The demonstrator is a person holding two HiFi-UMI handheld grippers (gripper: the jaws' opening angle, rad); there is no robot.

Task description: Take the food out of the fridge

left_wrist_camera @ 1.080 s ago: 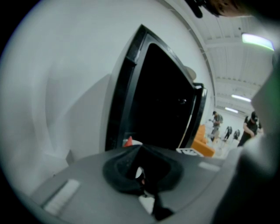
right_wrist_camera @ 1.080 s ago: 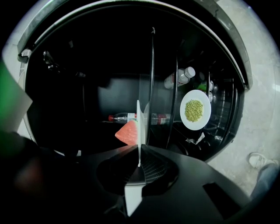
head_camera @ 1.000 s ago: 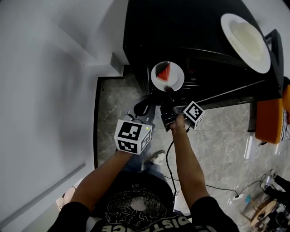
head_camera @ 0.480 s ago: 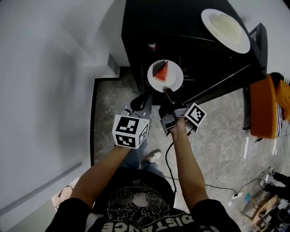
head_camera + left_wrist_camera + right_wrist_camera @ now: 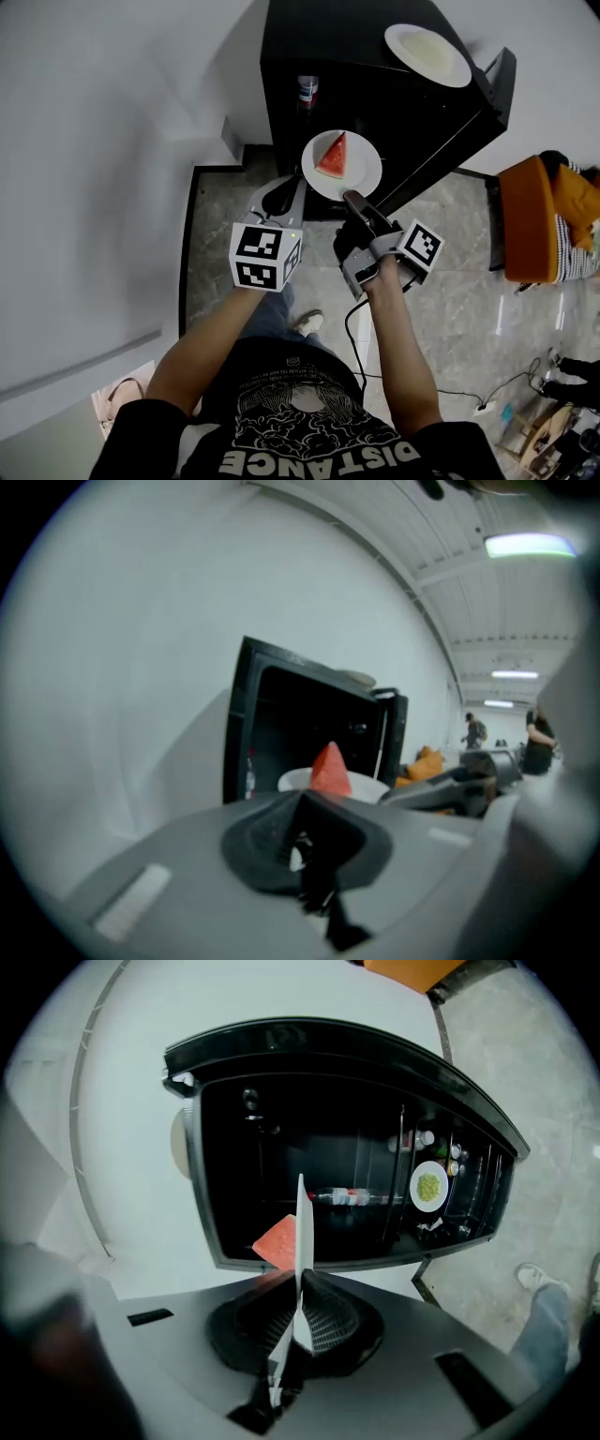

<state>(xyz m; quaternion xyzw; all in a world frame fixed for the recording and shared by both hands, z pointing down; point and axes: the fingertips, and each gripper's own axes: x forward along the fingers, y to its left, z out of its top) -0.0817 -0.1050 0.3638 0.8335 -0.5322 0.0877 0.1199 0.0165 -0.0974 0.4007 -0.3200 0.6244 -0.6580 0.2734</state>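
Right tool [image 5: 350, 198] on plate [image 5: 364, 176] rim

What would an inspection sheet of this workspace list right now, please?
Surface: grey tiled floor in front of the open black fridge.
Job's things: white plate with a watermelon slice, held outside the fridge; dish of green food inside.
Clutter: bottle in the fridge; second plate on top of it.
Grippers: right hand-held gripper shut on the white plate's rim; left hand-held gripper shut, empty, beside it.
Cables: black cable hangs from the right one.
Surroundings: white wall, orange seat.
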